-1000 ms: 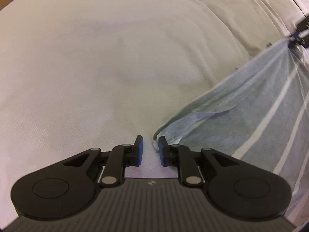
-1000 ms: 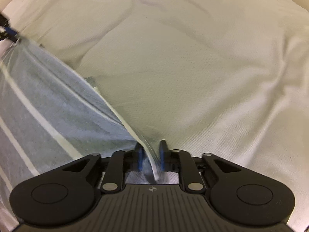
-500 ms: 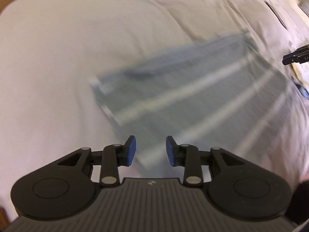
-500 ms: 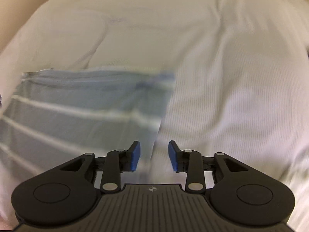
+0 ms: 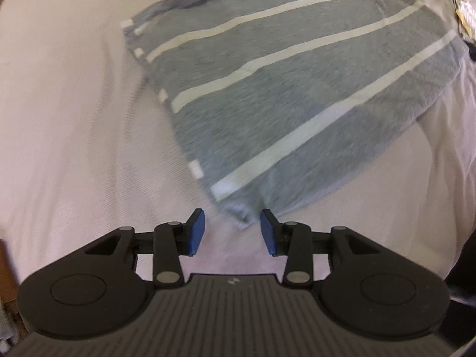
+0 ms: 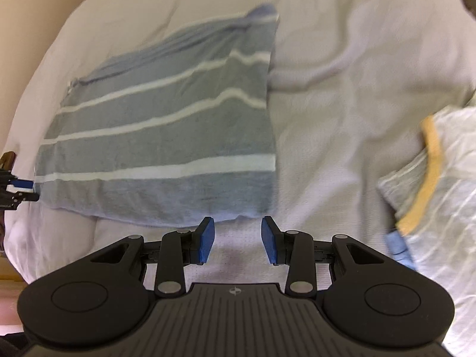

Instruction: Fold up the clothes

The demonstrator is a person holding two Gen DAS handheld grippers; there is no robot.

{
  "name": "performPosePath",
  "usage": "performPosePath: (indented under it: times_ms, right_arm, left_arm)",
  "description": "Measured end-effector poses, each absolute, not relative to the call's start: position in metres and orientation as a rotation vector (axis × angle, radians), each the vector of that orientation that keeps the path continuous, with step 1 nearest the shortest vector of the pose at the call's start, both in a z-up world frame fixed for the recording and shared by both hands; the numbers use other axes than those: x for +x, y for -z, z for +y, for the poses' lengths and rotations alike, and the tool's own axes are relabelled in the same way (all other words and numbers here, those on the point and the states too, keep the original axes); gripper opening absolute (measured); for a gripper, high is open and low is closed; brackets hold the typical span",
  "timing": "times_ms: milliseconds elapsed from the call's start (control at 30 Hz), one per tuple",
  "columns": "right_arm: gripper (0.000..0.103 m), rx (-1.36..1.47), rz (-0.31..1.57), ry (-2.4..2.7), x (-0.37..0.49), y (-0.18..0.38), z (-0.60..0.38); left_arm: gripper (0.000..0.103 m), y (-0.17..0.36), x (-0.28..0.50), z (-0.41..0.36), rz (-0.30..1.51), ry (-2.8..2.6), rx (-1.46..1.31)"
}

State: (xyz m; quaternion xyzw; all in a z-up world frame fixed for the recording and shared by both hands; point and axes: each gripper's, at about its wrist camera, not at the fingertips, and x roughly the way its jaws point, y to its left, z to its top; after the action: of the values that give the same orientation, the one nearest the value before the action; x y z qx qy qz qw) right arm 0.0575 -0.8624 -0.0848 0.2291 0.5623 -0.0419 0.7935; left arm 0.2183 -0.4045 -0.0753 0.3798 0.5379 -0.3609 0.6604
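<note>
A grey top with white stripes (image 5: pixel 291 89) lies folded flat on the white bed cover (image 5: pixel 74 119). My left gripper (image 5: pixel 232 232) hovers over its near corner. The jaws are opening, and the corner tip lies loose between the blue pads, untouched. In the right wrist view the same top (image 6: pixel 166 136) spreads out ahead. My right gripper (image 6: pixel 237 238) stands open just short of its near hem, holding nothing. The left gripper's tip (image 6: pixel 17 189) shows at that view's left edge, beside the top's corner.
A pale garment with a yellow band (image 6: pixel 431 178) lies on the bed cover (image 6: pixel 342 119) to the right of the striped top. Part of it shows at the upper right of the left wrist view (image 5: pixel 464 20). The cover is creased beyond the top.
A second ago both grippers pinched corners of the top and held it stretched. Both have since let go and drawn back with wider jaws, and the top now lies flat.
</note>
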Motion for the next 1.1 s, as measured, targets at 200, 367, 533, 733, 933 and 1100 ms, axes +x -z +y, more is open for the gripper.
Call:
performPosePath:
  times_ms: [200, 367, 533, 733, 933, 1100]
  right_arm:
    - [0.038, 0.355, 1.173, 0.028, 0.062, 0.071, -0.828]
    - [0.044, 0.080, 1.174, -0.069, 0.071, 0.068, -0.756]
    - [0.054, -0.126, 1.170, -0.092, 0.080, 0.072, -0.689]
    - [0.053, -0.306, 1.175, -0.034, 0.097, 0.087, -0.632]
    - [0.054, -0.544, 1.166, -0.056, 0.112, 0.101, -0.594]
    - [0.061, -0.623, 1.180, -0.076, 0.108, 0.113, -0.600]
  left_arm:
    - [0.040, 0.067, 0.192, -0.394, 1.014, 0.901, 1.043]
    - [0.047, 0.082, 0.156, -0.391, 0.693, 1.055, 1.263]
    - [0.050, 0.112, 0.130, -0.377, 0.362, 1.183, 1.424]
    - [0.002, 0.121, 0.154, -0.351, 0.352, 1.227, 1.400]
    - [0.002, 0.092, 0.165, -0.325, 0.292, 1.282, 1.339]
    - [0.039, 0.102, 0.137, -0.337, 0.216, 1.285, 1.357]
